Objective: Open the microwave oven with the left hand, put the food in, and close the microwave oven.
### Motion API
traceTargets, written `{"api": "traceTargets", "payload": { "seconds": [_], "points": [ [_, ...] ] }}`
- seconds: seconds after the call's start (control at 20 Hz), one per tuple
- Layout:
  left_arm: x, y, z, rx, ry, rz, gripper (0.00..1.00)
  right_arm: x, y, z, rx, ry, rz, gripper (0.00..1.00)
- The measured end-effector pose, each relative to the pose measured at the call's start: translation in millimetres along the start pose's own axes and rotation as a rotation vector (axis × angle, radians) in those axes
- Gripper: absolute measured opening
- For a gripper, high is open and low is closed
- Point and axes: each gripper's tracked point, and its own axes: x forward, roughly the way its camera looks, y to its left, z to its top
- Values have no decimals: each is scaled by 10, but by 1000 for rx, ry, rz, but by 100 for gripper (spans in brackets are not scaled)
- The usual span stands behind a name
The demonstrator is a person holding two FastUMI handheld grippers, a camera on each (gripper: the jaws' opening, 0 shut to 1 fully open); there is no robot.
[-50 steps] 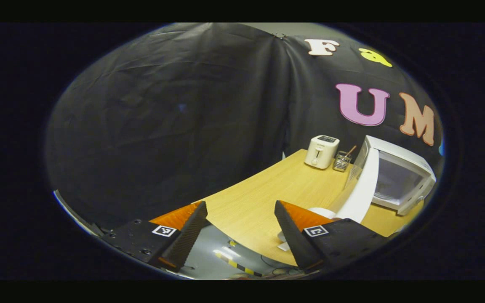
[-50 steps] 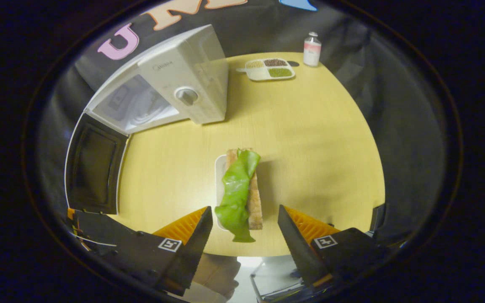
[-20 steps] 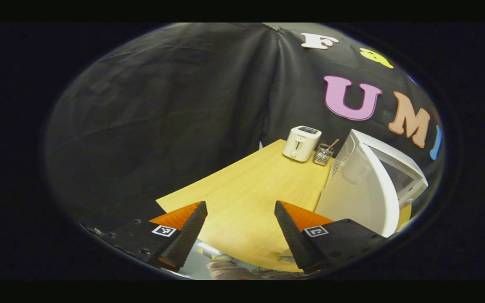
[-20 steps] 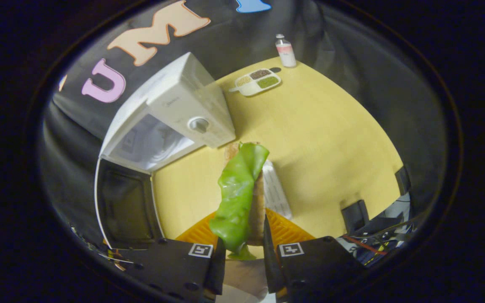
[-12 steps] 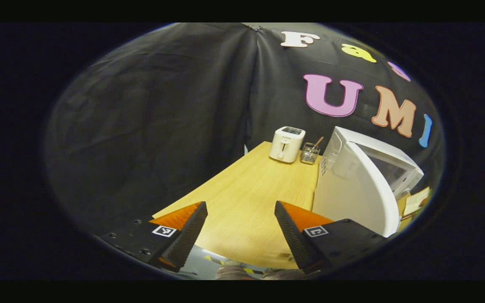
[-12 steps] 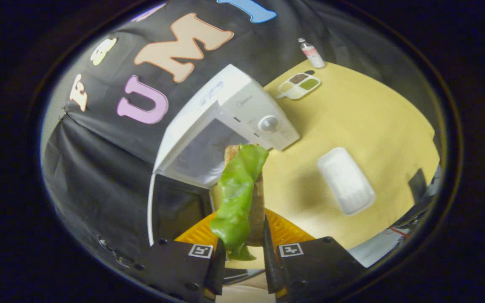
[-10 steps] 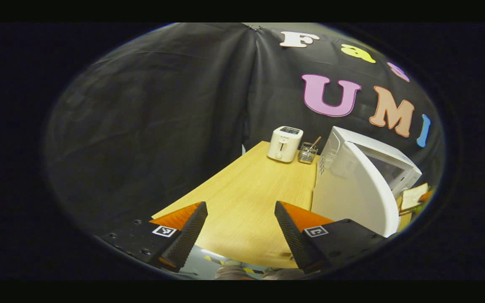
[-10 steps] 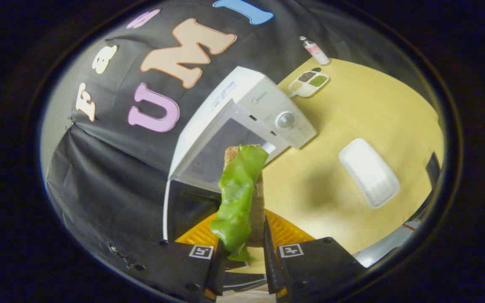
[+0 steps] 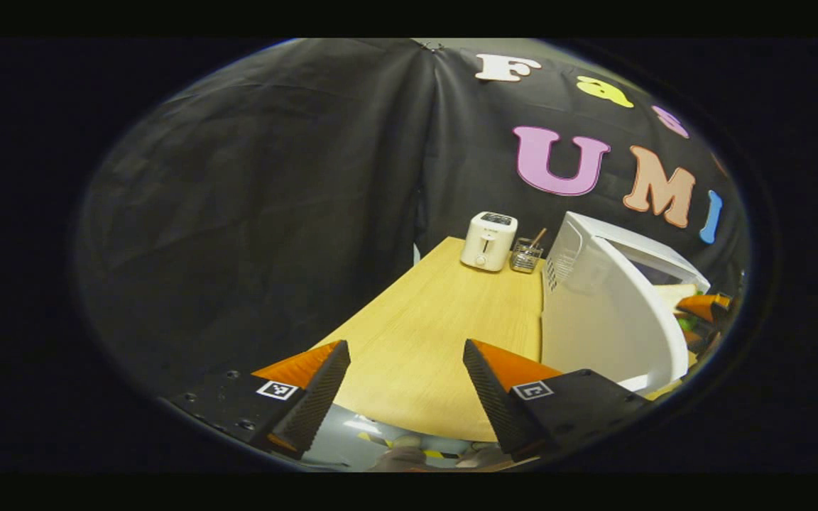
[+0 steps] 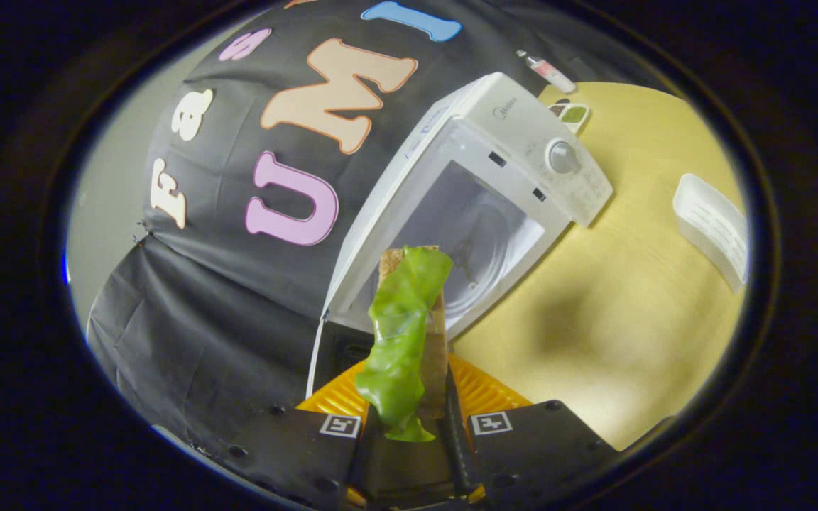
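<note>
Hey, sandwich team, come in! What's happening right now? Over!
Right gripper shut on the sandwich, aimed at the microwave cavity. Left gripper open, holding nothing. Microwave door swung open. Nothing blocking the opening.

Left gripper view looks along the table (image 9: 444, 333) behind the microwave (image 9: 608, 312); right gripper view faces its open cavity (image 10: 466, 241) closely.
</note>
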Motion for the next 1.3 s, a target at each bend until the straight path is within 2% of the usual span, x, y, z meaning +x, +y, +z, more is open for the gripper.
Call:
{"api": "traceTargets", "payload": {
  "seconds": [0.15, 0.25, 0.3, 0.35, 0.4, 0.65, 0.75, 0.8, 1.05, 1.25, 1.3],
  "points": [
    [14, 31, 73, 35, -16, -13, 94, 357, -6, 62, -13, -56, 1, 42],
    [37, 38, 123, 55, -30, -24, 94, 570, -67, 131, -35, -98, -25, 42],
    [46, 39, 127, 65, -35, -28, 93, 681, -82, 152, -42, -113, -35, 34],
    [67, 47, 135, 75, -34, -29, 89, 782, -89, 170, -44, -122, -40, 34],
    [87, 59, 149, 84, -35, -29, 94, 886, -100, 184, -46, -132, -46, 34],
    [140, 136, 124, 93, -17, -29, 94, 1293, -193, 353, -112, -191, -114, 34],
    [181, 191, 69, 82, 6, -24, 90, 1456, -221, 416, -121, -216, -134, 34],
    [174, 237, 25, 77, 20, -13, 94, 1527, -247, 441, -139, -227, -149, 34],
    [216, 312, -83, 57, 69, 13, 94, 1777, -317, 535, -223, -264, -200, 34],
    [229, 270, -99, 54, 84, 15, 94, 1805, -497, 644, -324, -308, -290, 34],
    [226, 261, -93, 53, 85, 17, 94, 1829, -538, 667, -348, -310, -306, 42]
  ]
}}
